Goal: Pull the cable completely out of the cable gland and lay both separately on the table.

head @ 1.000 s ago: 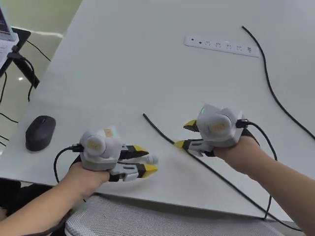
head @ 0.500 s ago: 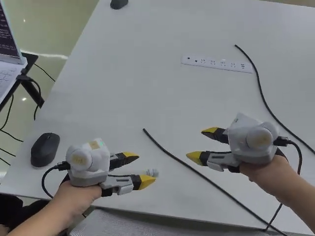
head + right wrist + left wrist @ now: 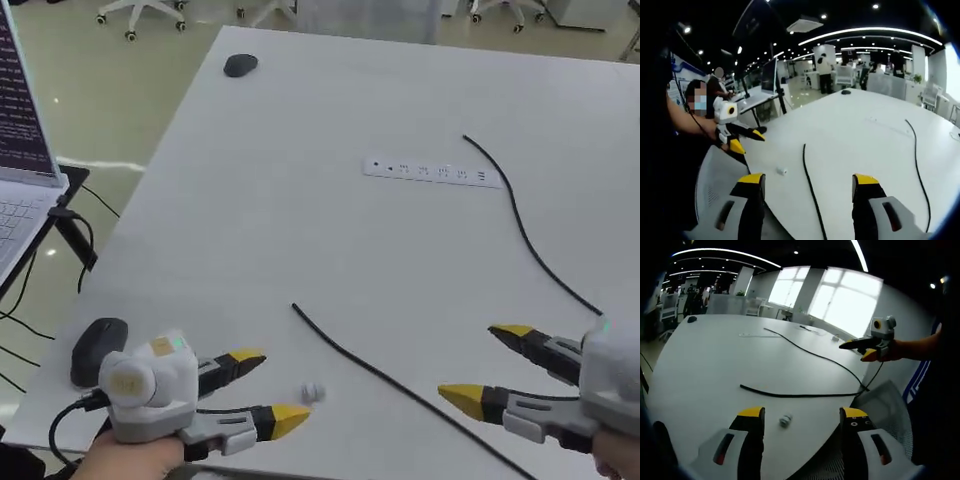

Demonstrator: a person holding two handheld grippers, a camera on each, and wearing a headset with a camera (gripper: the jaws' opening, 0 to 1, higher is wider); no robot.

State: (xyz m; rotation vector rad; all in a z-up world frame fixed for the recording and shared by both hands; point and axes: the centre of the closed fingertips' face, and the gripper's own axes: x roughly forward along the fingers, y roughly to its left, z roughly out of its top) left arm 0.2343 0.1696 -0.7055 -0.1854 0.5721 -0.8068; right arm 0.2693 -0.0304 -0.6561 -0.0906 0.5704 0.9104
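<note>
Held left gripper [image 3: 272, 388] and right gripper [image 3: 482, 363] low, tips inward, claws wide, empty; saw cable [image 3: 380, 372] lying diagonal, cable gland [image 3: 312, 393] just beside, not touching.

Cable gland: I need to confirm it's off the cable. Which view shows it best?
Left gripper view: the gland lies near, between the open jaws, apart from the cable. The head view shows the gland small; the right gripper view, as a tiny white speck.
</note>
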